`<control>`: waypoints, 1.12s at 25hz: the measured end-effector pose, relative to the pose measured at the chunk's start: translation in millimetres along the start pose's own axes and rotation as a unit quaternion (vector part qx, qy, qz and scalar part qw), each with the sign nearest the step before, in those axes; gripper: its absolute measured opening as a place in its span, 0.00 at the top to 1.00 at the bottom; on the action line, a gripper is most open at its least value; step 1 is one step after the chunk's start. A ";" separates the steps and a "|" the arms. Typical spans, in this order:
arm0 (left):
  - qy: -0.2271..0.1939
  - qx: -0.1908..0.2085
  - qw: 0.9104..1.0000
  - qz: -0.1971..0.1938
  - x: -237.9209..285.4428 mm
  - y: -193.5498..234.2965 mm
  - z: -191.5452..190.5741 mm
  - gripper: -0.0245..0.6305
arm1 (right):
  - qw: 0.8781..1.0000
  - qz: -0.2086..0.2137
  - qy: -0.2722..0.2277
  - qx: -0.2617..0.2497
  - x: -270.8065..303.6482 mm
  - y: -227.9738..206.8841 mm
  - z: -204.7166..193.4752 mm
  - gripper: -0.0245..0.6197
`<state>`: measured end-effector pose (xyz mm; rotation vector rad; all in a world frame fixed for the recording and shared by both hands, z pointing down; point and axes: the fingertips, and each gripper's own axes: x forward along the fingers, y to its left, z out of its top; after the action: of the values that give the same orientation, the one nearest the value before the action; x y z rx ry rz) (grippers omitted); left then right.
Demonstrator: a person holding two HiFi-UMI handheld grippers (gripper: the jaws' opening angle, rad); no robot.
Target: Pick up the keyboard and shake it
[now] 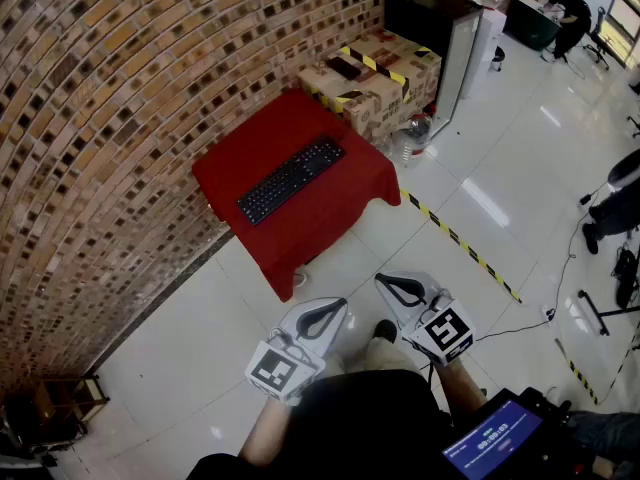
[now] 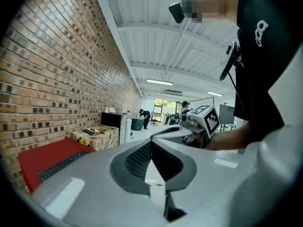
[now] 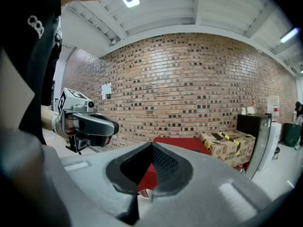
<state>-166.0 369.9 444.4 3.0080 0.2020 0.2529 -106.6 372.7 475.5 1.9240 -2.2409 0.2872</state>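
black flat plastic keyboard [image 1: 290,179] lay on a red cloth-covered table [image 1: 335,218], its long axis running diagonally from lower left to upper right. well apart from it, the left gripper [image 1: 338,308] and right gripper [image 1: 384,282] were closed and empty.

Bright even indoor light, ceiling strip lights [image 2: 159,82], glare streaks on glossy floor [image 1: 490,203] at 3 o'clock, fisheye bending at edges

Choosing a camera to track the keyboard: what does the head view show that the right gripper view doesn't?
Only the head view shows the keyboard and a lit screen. Only the right gripper view shows the ceiling. Both show the red table, brick wall, cardboard boxes and left hand-held gripper.
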 end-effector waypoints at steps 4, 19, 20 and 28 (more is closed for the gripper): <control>-0.021 0.005 1.000 0.007 3.2 1.8 17.7 0.94 | 1.000 0.000 0.004 0.007 -7.1 -3.8 -3.8 0.97; 0.008 -0.004 0.996 0.094 62.8 18.3 -1.1 0.94 | 0.999 0.012 0.028 0.030 -63.2 -72.8 -50.6 0.97; 0.009 -0.009 0.995 0.101 60.5 20.9 -2.2 0.94 | 0.999 0.012 0.029 0.034 -62.9 -76.3 -52.7 0.97; 0.005 -0.034 0.989 0.142 61.2 66.3 -17.5 0.94 | 0.998 0.036 0.032 0.034 -17.5 -104.1 -53.1 0.97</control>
<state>-101.1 315.2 479.6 2.9589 -0.2309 0.2931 -0.7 387.7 525.7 1.8403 -2.2903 0.4351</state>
